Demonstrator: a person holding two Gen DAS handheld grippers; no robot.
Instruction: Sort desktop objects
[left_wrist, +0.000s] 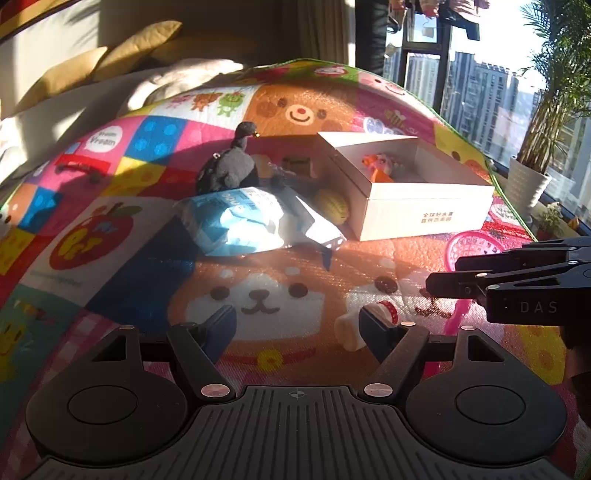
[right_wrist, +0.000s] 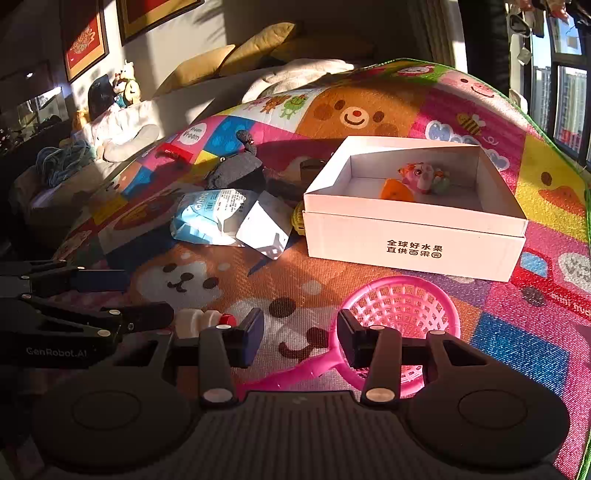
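Note:
A white box (left_wrist: 424, 210) (right_wrist: 413, 243) stands open on the colourful play mat, with a small pink and orange toy (left_wrist: 382, 164) (right_wrist: 421, 179) inside. My left gripper (left_wrist: 297, 330) is open and empty low over the mat, a small white bottle with a red cap (left_wrist: 354, 330) (right_wrist: 201, 321) just left of its right finger. My right gripper (right_wrist: 301, 336) is open and empty above the handle of a pink strainer (right_wrist: 399, 314) (left_wrist: 476, 247). A blue and white pouch (left_wrist: 240, 225) (right_wrist: 221, 218), a grey plush (left_wrist: 231, 168) (right_wrist: 236, 170) and a yellow toy (left_wrist: 332, 208) lie left of the box.
The play mat (left_wrist: 295, 110) covers the surface. Cushions and a sofa (right_wrist: 229, 59) sit behind it. A potted plant (left_wrist: 532, 173) and a window are at the right. Plush toys (right_wrist: 125, 86) sit at the far left.

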